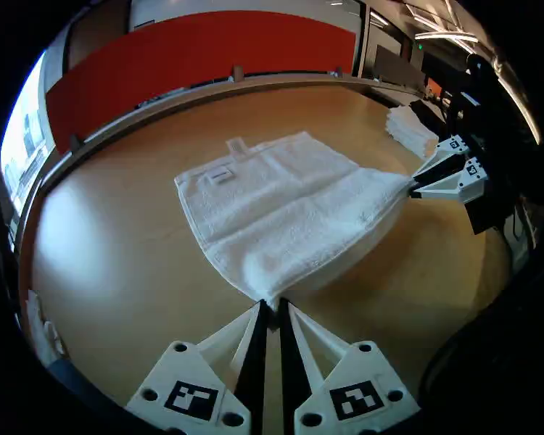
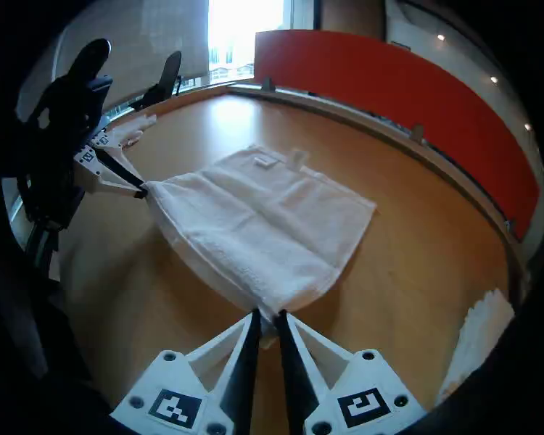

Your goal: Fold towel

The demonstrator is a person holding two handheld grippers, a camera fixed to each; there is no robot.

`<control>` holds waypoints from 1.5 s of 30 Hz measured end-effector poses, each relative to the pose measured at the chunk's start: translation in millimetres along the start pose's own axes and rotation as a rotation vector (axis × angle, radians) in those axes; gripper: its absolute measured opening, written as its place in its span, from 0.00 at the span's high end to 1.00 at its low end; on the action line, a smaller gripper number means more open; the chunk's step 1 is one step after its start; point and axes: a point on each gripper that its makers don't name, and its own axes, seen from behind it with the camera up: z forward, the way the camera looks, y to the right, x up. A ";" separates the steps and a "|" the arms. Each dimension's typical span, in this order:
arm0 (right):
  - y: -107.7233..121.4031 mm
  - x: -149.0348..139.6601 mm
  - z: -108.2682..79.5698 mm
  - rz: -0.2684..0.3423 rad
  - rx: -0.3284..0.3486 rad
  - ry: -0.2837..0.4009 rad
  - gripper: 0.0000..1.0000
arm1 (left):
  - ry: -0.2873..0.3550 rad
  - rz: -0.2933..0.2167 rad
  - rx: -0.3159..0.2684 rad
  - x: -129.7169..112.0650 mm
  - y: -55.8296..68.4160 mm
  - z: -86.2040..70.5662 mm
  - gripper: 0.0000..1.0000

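- Between its fingers the left gripper [image 1: 272, 308] clamps one near corner of the towel [image 1: 286, 210]; the right gripper [image 2: 267, 319] clamps the other.
- Towel lies mid-table [image 1: 112, 275], near edge lifted, far edge flat.
- Best to carry both corners level to the far edge, keeping the held edge taut.
- Far right sits a stack [image 1: 411, 130] of folded towels, with a red partition [image 1: 199, 51] beyond; neither seems to be in the way.

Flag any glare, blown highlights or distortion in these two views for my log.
Left gripper view: window at the left edge blown out, fisheye bows the table rim, towel sharp. Right gripper view: window overexposed, glare on the table below it, left side in deep shadow.
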 end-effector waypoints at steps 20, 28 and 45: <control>15.7 81.9 -62.2 -0.095 -0.062 0.117 0.82 | 0.104 -0.002 0.051 77.1 -7.5 -72.5 0.89; 17.8 92.7 -77.6 -0.086 -0.065 0.130 0.82 | 0.107 -0.019 0.027 86.9 -0.6 -87.3 0.89; 13.6 93.9 -94.0 -0.088 -0.058 0.119 0.82 | 0.102 -0.042 0.008 88.8 10.6 -104.3 0.89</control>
